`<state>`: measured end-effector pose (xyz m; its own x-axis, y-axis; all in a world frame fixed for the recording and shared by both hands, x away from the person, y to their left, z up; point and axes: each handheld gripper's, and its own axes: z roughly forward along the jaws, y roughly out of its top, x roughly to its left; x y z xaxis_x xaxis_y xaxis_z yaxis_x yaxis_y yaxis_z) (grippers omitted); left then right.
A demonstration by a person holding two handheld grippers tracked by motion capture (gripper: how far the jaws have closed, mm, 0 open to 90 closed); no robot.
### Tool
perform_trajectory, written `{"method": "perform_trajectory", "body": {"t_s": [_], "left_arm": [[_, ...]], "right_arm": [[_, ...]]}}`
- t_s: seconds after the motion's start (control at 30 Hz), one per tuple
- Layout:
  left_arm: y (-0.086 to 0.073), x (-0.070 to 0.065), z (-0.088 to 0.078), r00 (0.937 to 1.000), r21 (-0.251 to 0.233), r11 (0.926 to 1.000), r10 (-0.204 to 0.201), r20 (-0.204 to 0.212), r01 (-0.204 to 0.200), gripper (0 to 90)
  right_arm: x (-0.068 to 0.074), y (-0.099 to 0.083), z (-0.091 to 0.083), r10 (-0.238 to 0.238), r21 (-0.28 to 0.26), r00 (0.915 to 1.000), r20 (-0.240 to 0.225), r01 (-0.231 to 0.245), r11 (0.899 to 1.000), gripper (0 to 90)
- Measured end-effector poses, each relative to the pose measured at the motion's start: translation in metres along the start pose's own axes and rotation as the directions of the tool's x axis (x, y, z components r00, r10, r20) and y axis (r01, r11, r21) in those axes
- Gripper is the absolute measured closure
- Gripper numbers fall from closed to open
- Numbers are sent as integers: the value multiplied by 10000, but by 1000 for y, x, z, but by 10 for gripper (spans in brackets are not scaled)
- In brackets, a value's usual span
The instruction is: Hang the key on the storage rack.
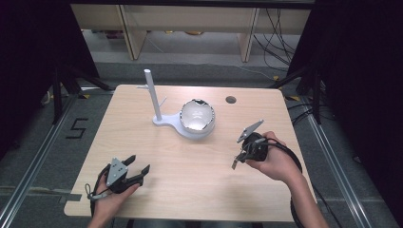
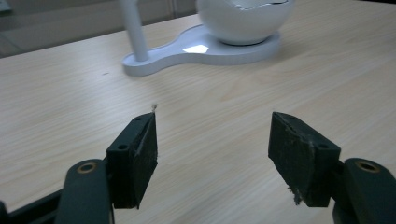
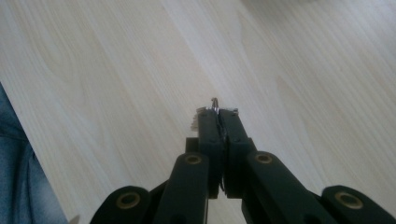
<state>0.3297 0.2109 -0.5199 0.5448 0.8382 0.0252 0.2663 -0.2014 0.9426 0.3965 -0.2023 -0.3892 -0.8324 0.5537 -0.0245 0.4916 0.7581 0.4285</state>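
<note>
Right gripper view: small metal piece [image 3: 215,105] clamped upright at right gripper [image 3: 218,114] tips.

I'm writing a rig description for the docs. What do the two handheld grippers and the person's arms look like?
Both are black two-jaw tools. The left gripper carries a grey three-cornered plate on top, with flat, worn black pads and brass-coloured pivot rivets. The right gripper has the same grey plate and rivets. A black cable trails from each. The forearms are bare, with no sleeves in the high view.
</note>
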Motion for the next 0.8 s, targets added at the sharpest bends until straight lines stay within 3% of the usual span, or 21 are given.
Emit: {"method": "perform_trajectory", "body": {"t_s": [0.07, 0.1, 0.13, 0.17, 0.2, 0.23, 0.33, 0.5, 0.57, 0.6, 0.7, 0.8], "left_arm": [[12, -18, 6, 9967, -146, 9997, 182, 795, -171, 316], [12, -18, 6, 9967, -146, 9997, 182, 795, -171, 316], [17, -25, 10, 9929, -286, 9995, 171, 1180, -138, 316], [27, -40, 15, 9849, -291, 9994, 248, 1713, -201, 316], [27, -40, 15, 9849, -291, 9994, 248, 1713, -201, 316], [35, -53, 23, 9727, -413, 9980, 554, 2255, -472, 317], [47, -70, 37, 9507, -371, 9980, 608, 3042, -520, 323], [63, -88, 58, 9241, -194, 9972, 736, 3749, -716, 344], [66, -92, 63, 9210, -181, 9975, 700, 3832, -683, 361], [72, -98, 72, 9190, -170, 9966, 807, 3859, -804, 369], [77, -107, 84, 9146, -190, 9974, 711, 3980, -693, 385], [79, -115, 93, 9138, -238, 9967, 812, 3981, -782, 412]], "right_arm": [[1, 3, 2, -42, -130, 10000, 18, 42, 9999, 895], [2, 5, 3, -48, -199, 10000, 12, 48, 9998, 895], [2, 5, 3, -48, -199, 10000, 12, 48, 9998, 895], [4, 8, 4, -6, -304, 10000, -2, 6, 9995, 895], [4, 10, 4, -177, -407, 9998, 0, 177, 9990, 895], [5, 11, 4, -124, -396, 9999, 19, 124, 9991, 895], [8, 17, 5, -108, -461, 9999, 46, 110, 9989, 895], [12, 28, 5, -301, -774, 9995, 60, 305, 9965, 895], [14, 30, 6, -266, -793, 9996, 53, 269, 9965, 895], [14, 35, 7, -541, -935, 9985, 9, 539, 9942, 895], [19, 40, 8, -423, -952, 9991, -42, 417, 9946, 895], [21, 45, 9, -480, -950, 9988, -59, 473, 9944, 895]]}}
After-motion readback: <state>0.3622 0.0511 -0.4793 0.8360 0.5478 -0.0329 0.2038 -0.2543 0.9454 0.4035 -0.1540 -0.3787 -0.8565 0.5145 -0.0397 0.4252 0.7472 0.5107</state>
